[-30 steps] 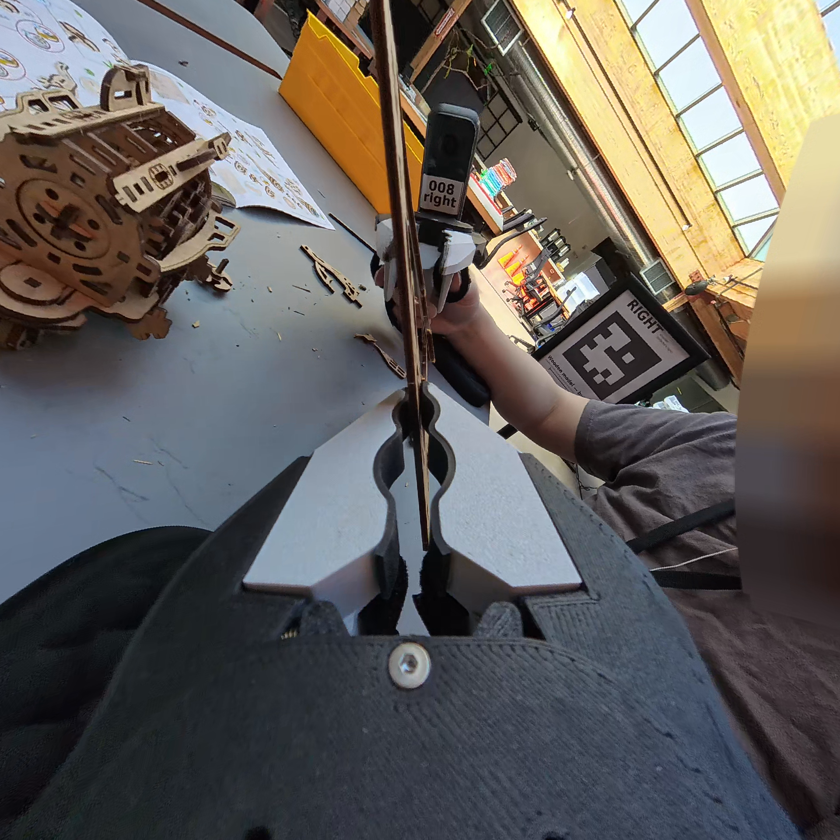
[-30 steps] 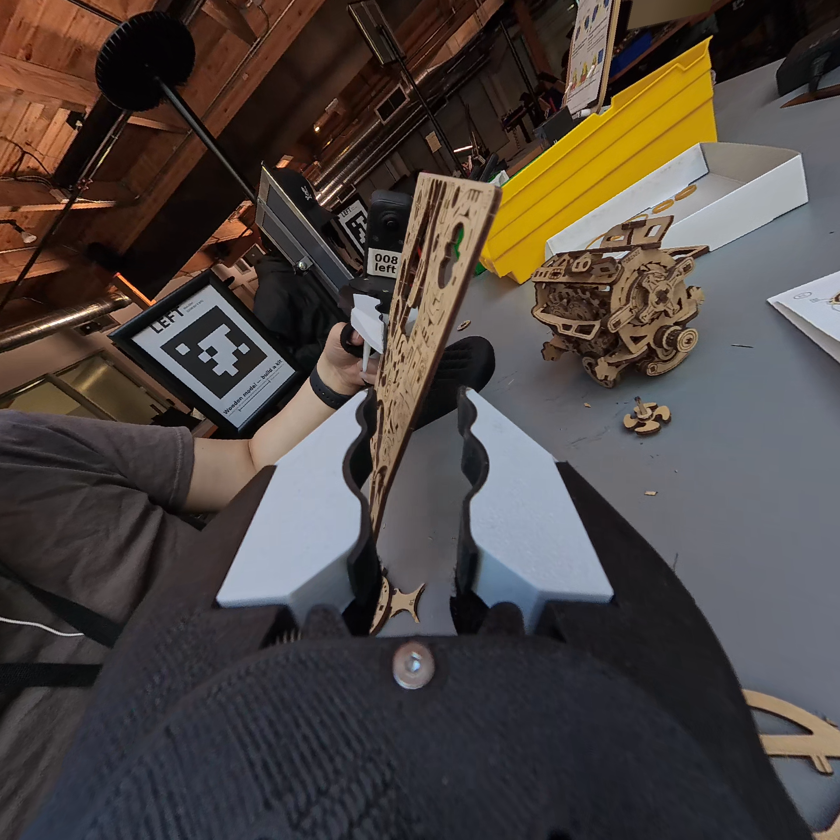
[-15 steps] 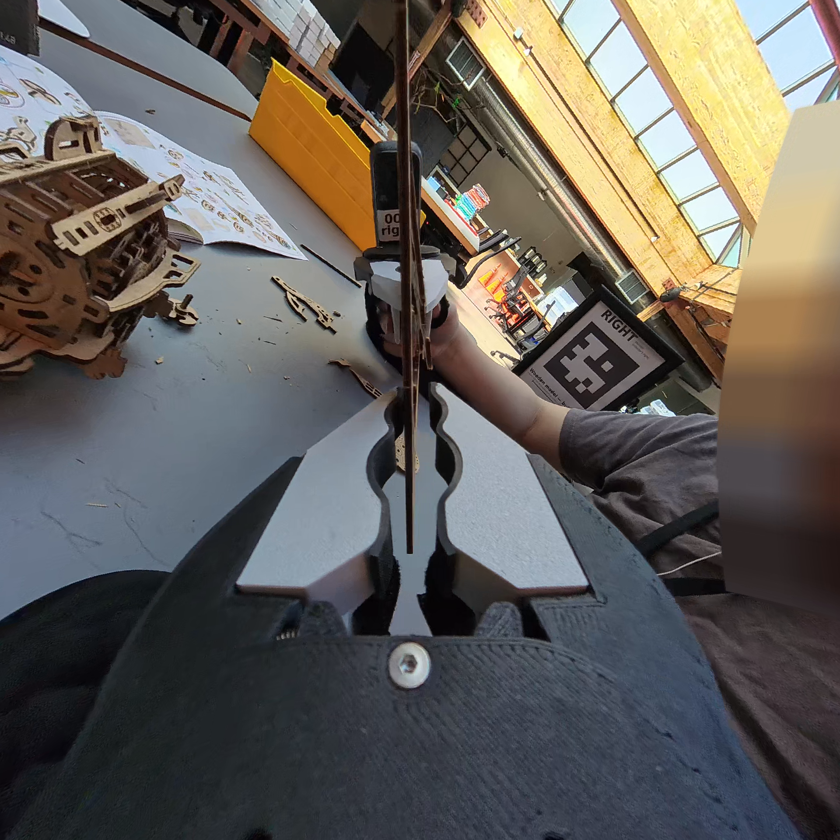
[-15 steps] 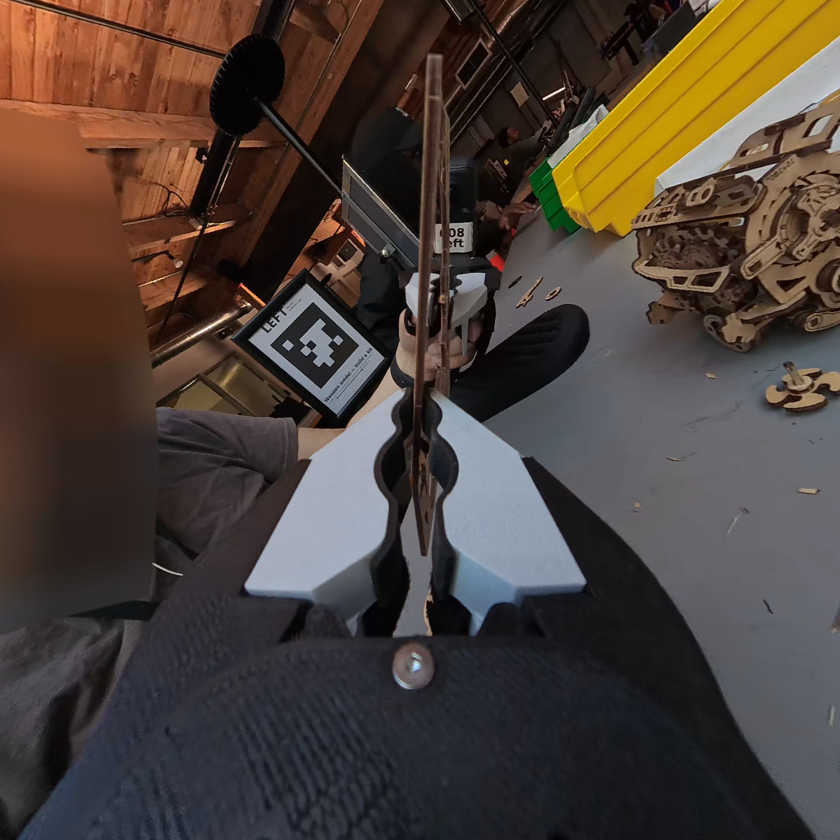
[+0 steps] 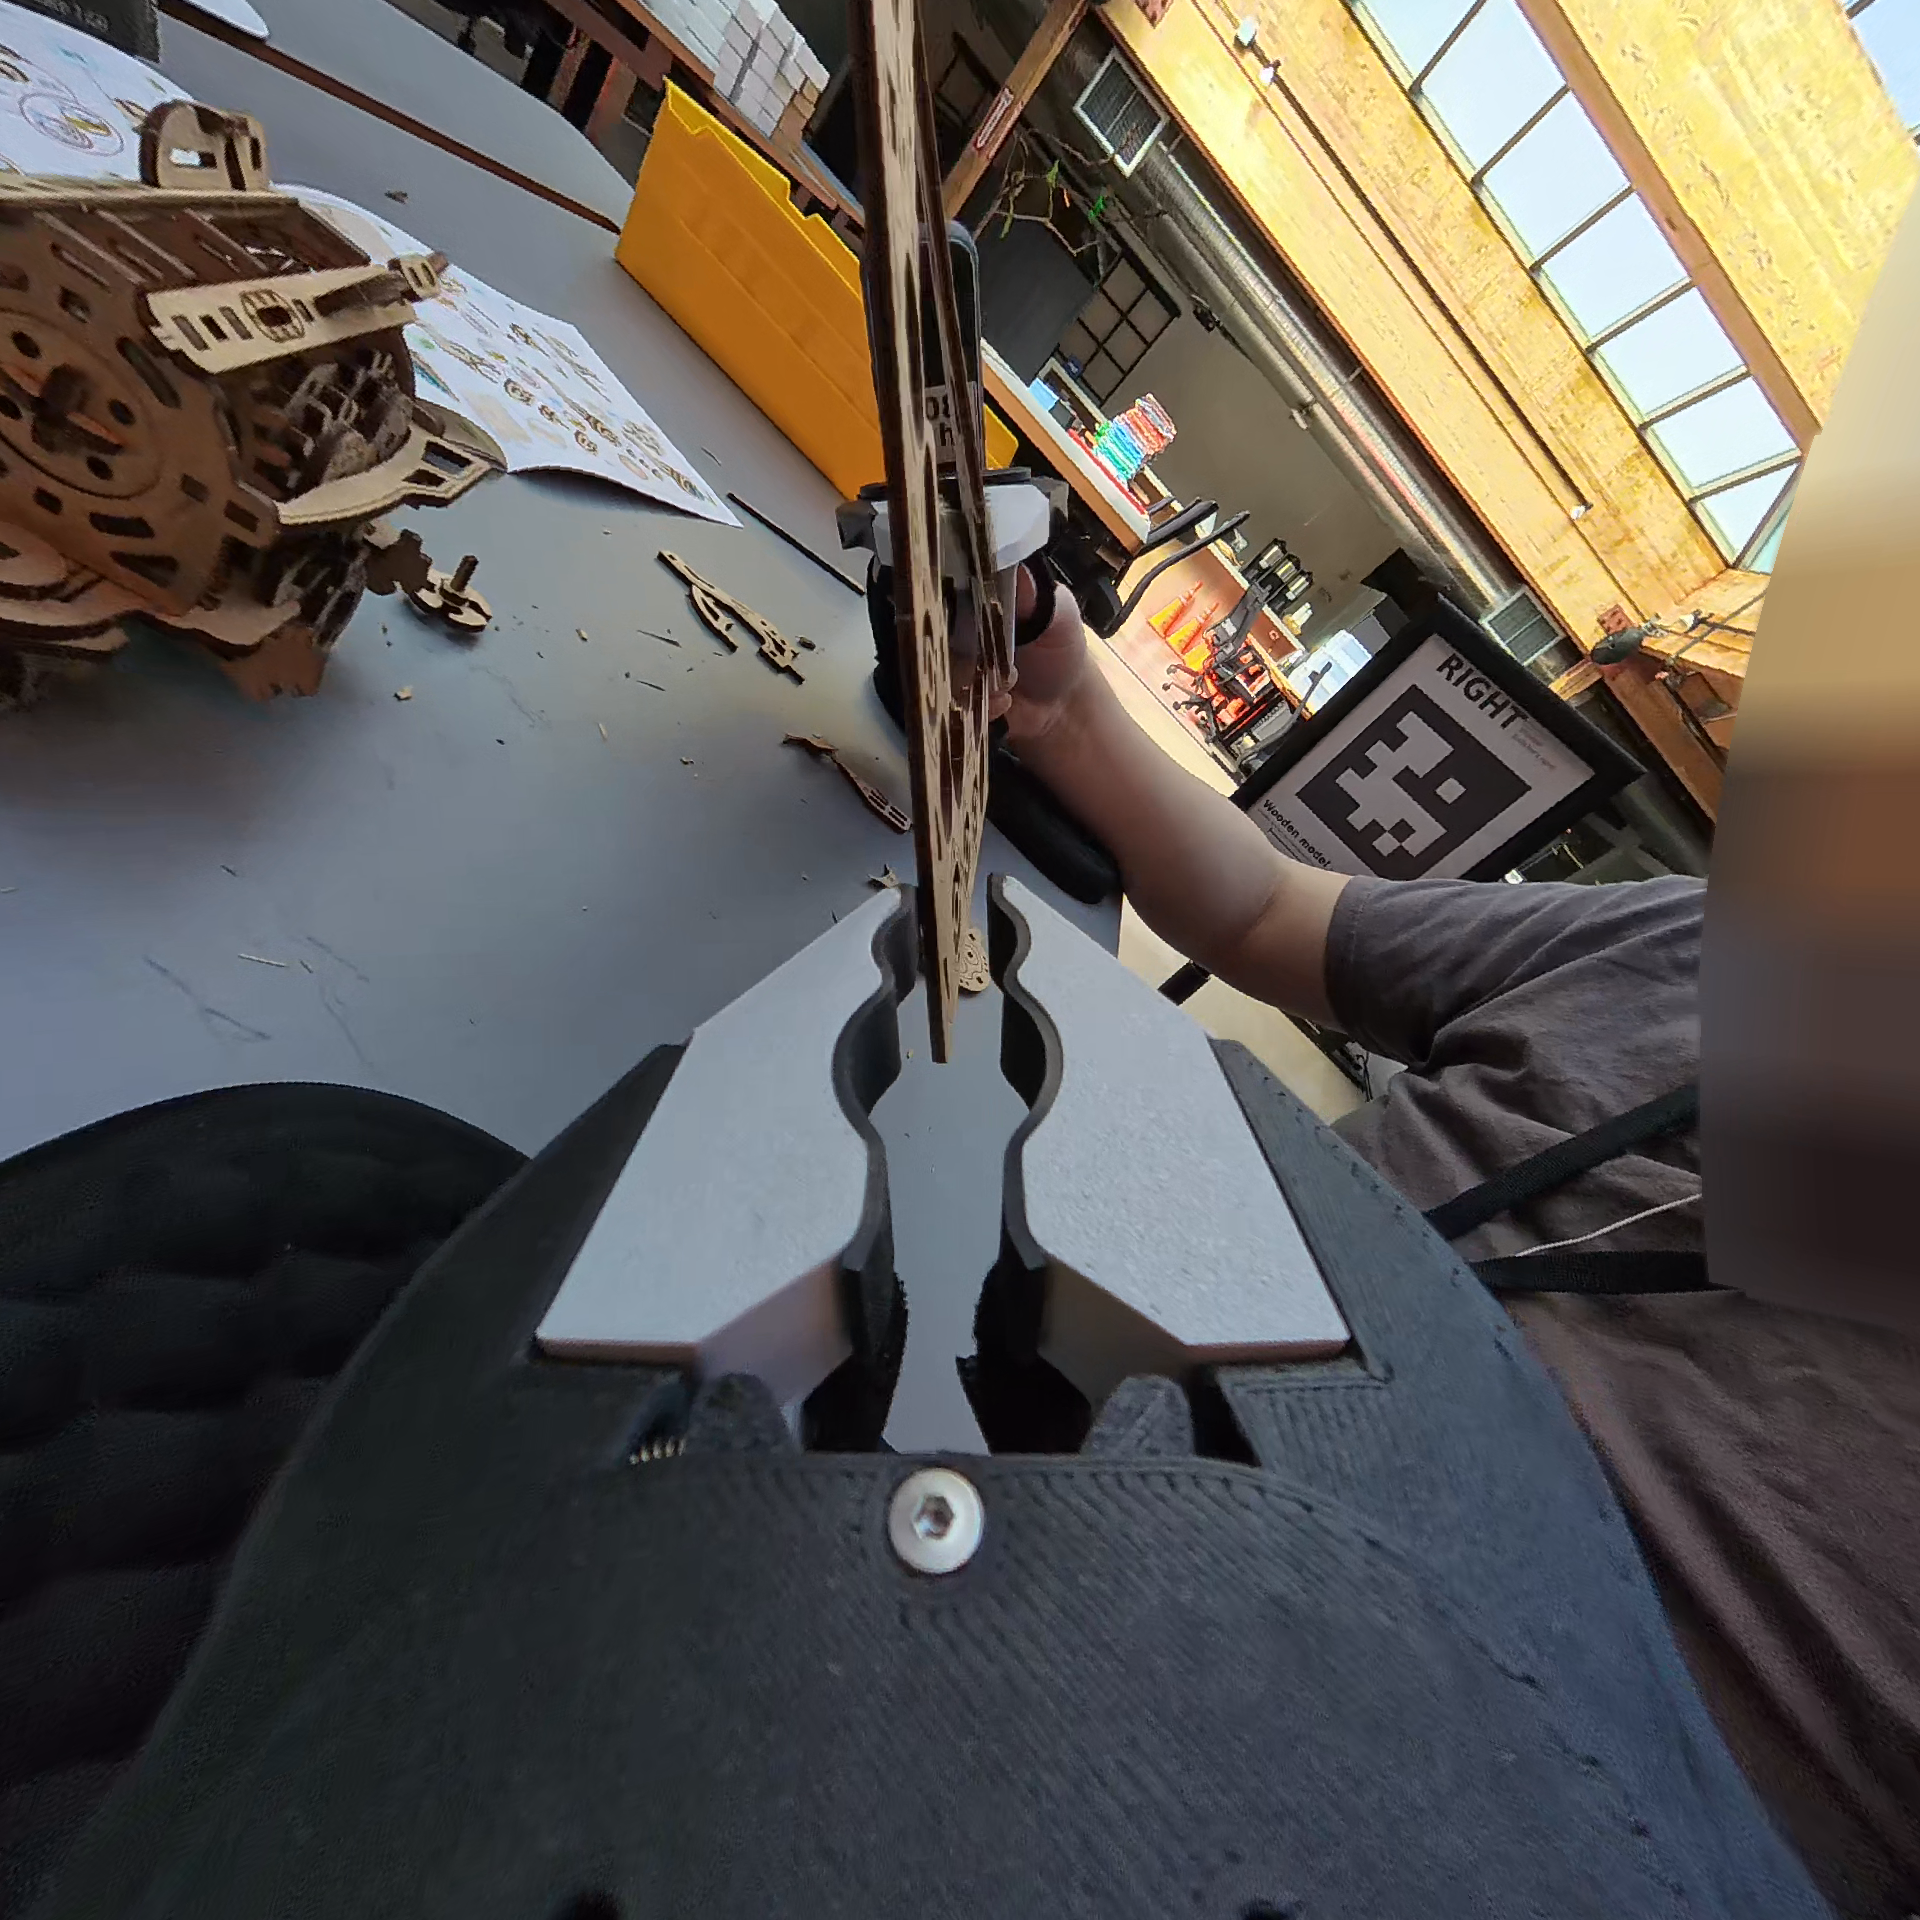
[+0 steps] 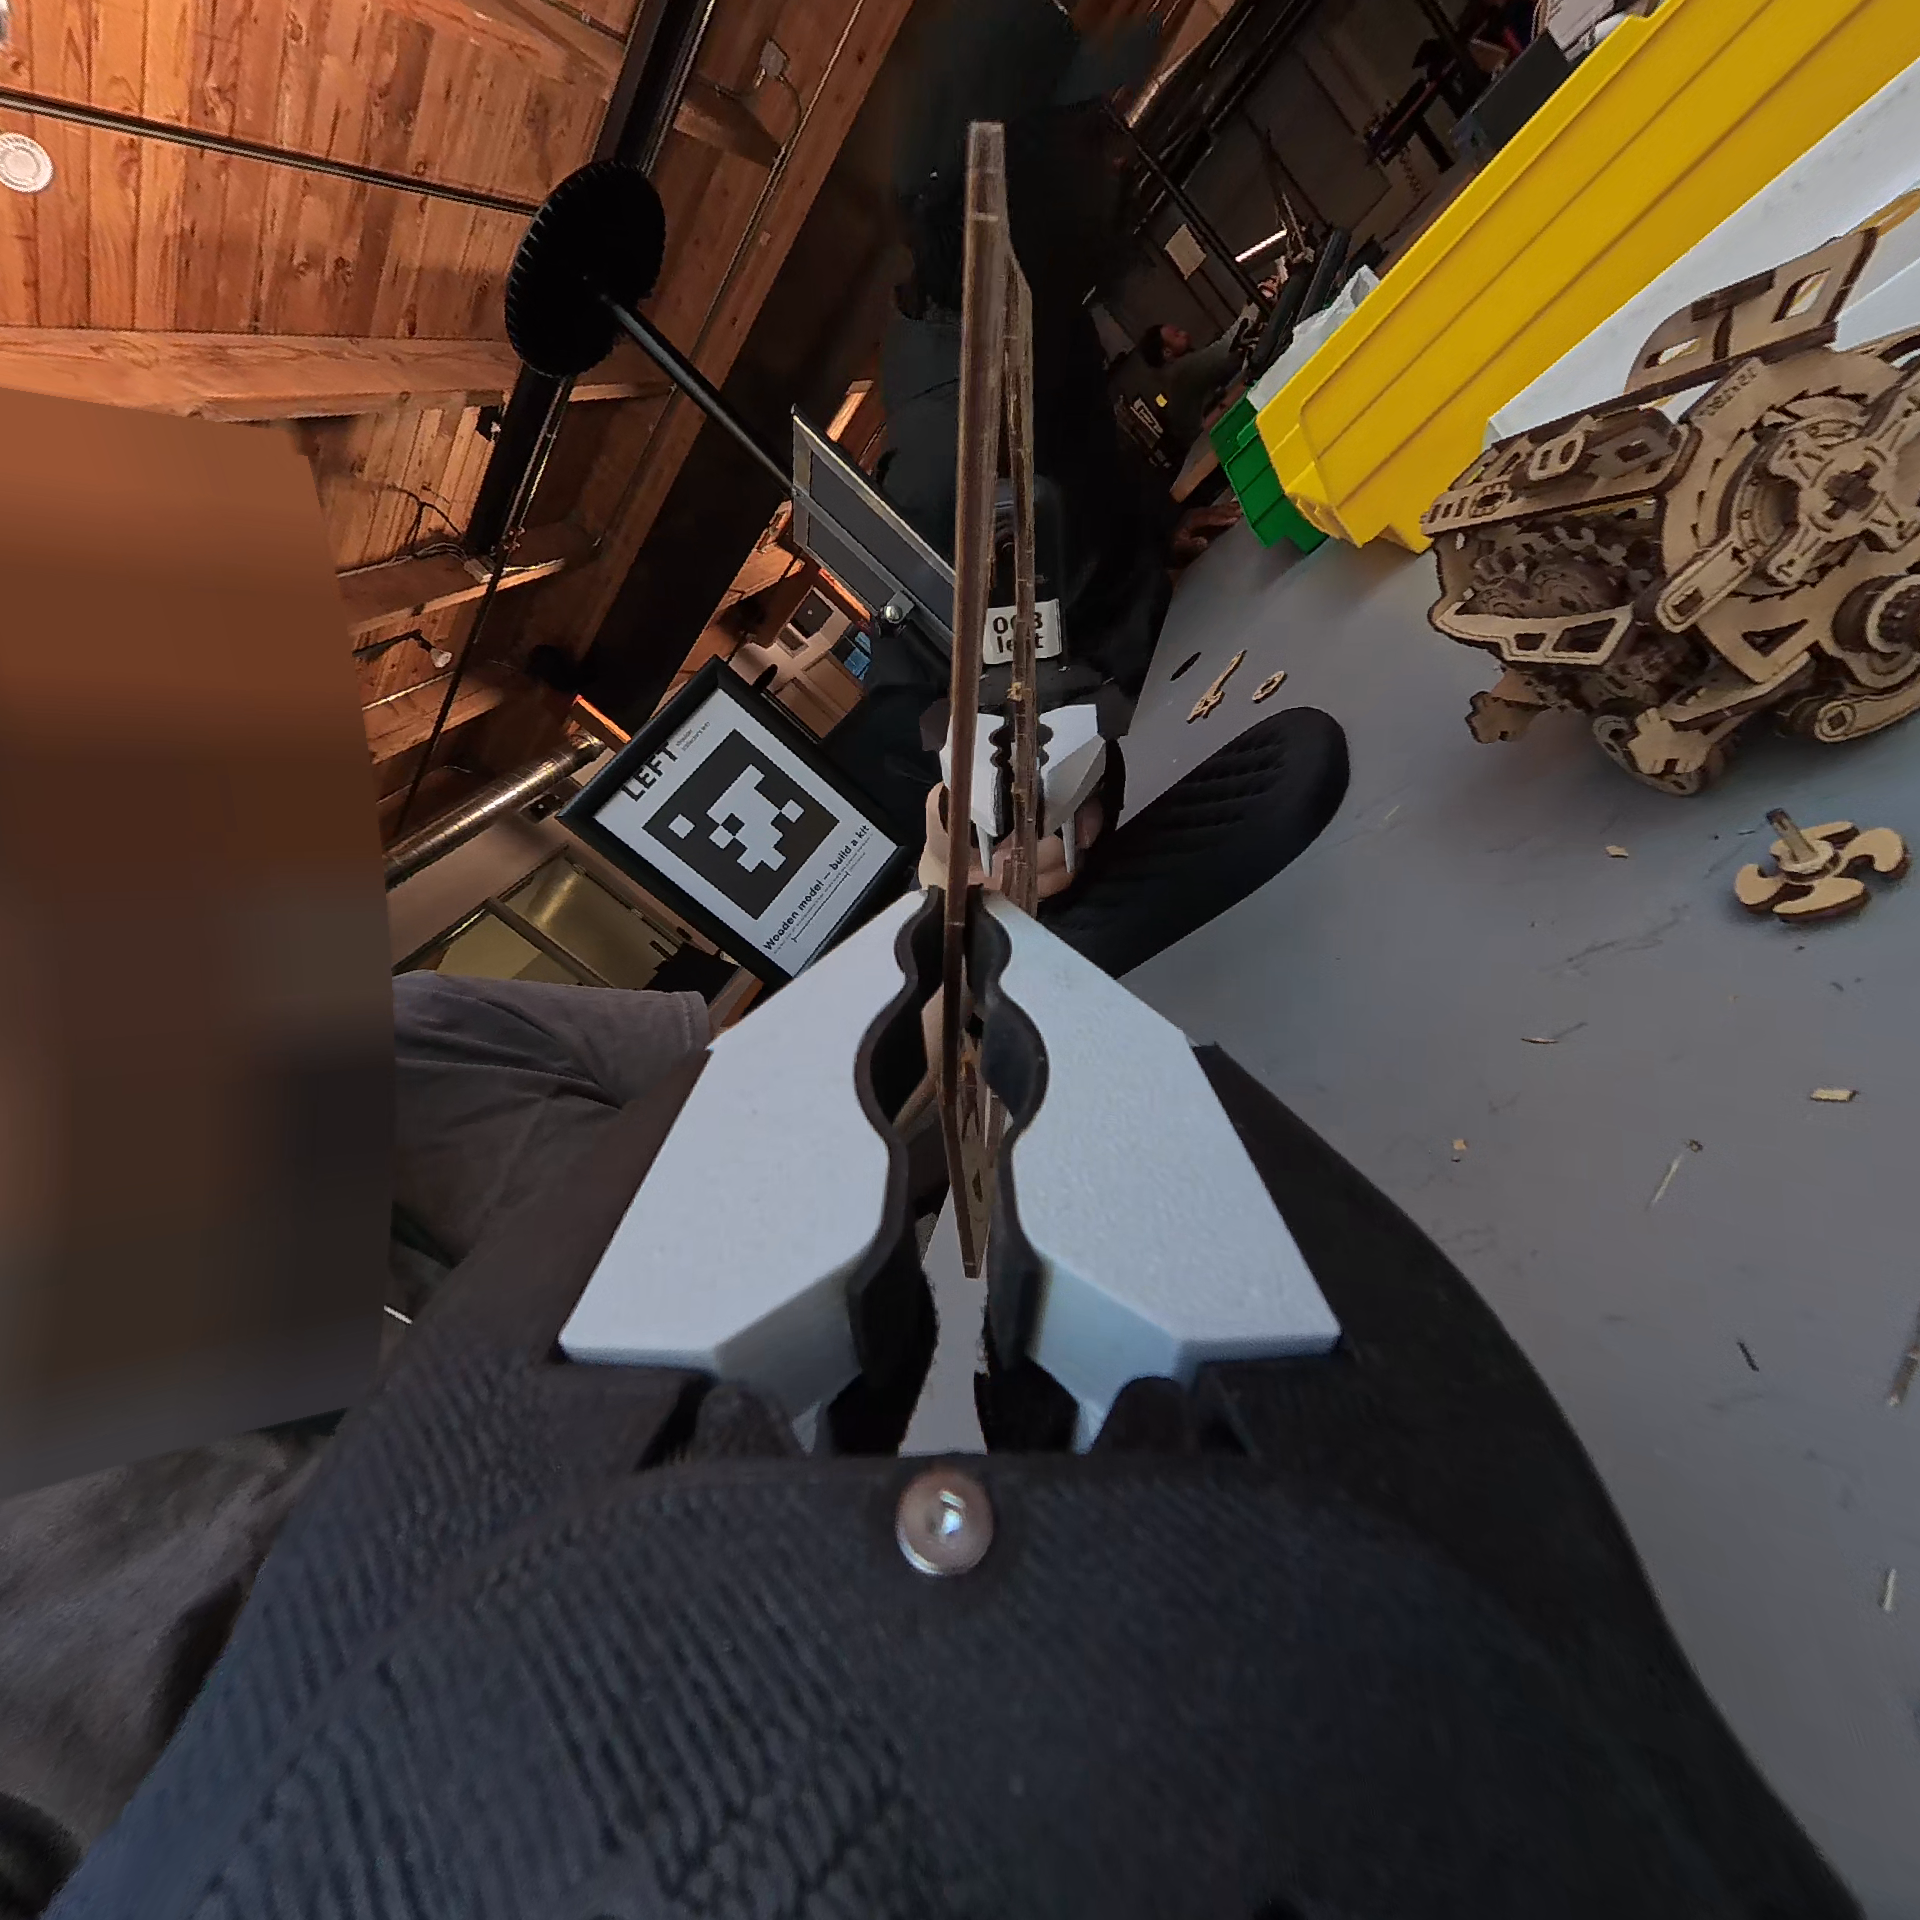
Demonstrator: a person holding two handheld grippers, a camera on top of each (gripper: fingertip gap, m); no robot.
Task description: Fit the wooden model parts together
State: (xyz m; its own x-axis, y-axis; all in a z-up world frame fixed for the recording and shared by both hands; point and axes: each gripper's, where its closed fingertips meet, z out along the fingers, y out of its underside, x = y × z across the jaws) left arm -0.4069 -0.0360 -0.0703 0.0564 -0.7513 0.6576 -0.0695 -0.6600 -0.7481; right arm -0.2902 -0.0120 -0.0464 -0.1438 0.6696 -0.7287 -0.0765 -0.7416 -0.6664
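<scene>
Plywood parts sheet held edge-on btwn both grippers: right gripper jaws clamped on it; left gripper jaws apart, sheet loose in gap. Part-built model on surface at 10 o'clock, mostly assembled; loose pcs unfitted.

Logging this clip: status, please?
Left hand-held gripper open, sheet edge between its fingers. Right hand-held gripper shut on sheet, held upright above table. Model on table, apart. Nothing in the way.
</scene>
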